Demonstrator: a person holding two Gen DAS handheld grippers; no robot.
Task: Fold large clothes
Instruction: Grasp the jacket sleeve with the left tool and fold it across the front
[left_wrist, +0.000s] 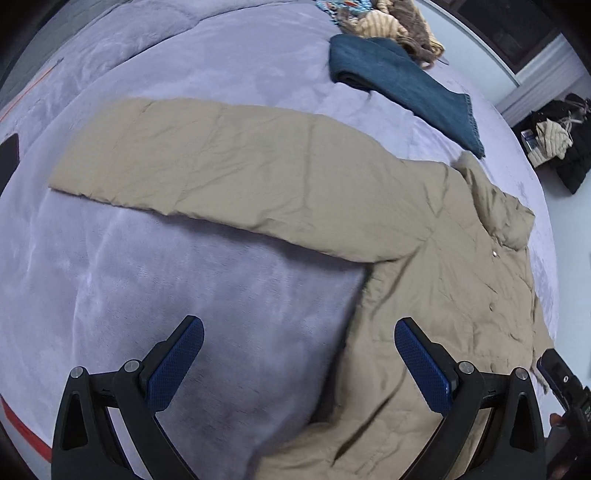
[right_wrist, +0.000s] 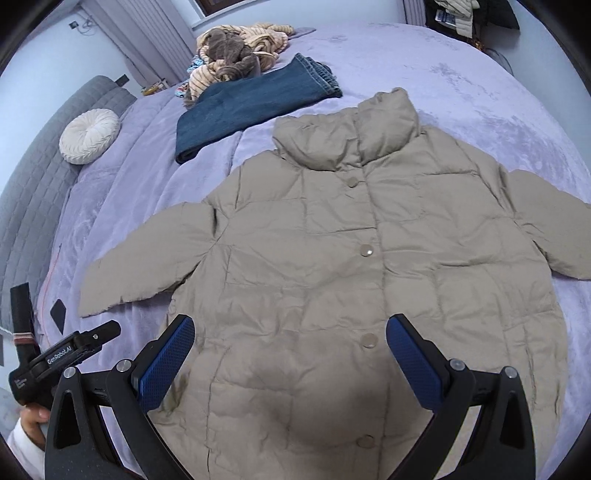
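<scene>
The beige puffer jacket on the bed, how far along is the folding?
Done: the beige puffer jacket lies flat, face up and snapped shut on the lavender blanket, sleeves spread; folded jeans sit beyond it. In hand: nothing; the left gripper and right gripper are both open above the hem end. Left: every fold, probably starting with the outstretched sleeve.

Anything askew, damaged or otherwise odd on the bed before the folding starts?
Little stands out. The beige puffer jacket lies flat, front up, sleeves spread. One oddity: a dark smudge near its lower hem beside the right gripper, possibly a stain.
</scene>
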